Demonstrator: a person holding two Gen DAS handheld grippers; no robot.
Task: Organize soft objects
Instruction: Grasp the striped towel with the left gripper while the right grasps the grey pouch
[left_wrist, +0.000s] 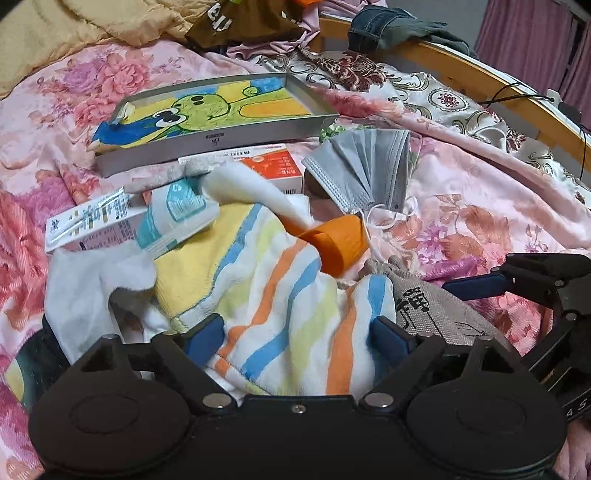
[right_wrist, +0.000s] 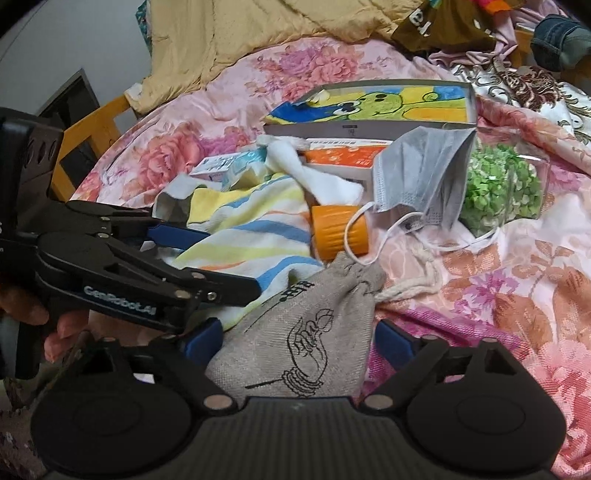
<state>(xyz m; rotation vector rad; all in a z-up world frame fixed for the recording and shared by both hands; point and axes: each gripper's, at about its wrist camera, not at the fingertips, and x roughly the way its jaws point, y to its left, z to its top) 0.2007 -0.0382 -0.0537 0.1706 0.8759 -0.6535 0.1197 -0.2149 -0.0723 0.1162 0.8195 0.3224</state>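
Left gripper (left_wrist: 295, 334) fingers stood wide astride striped terry towel (left_wrist: 280, 295); right gripper (right_wrist: 295, 338) fingers wide astride grey linen drawstring pouch (right_wrist: 303, 332), neither pressing.

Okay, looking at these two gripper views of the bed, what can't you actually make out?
- Orange bottle: left wrist view, its lower part lies under the striped towel.
- Orange box: right wrist view, partly covered by the grey mask; its print is too small to read.
- Grey pouch: right wrist view, closed, so its contents are hidden.
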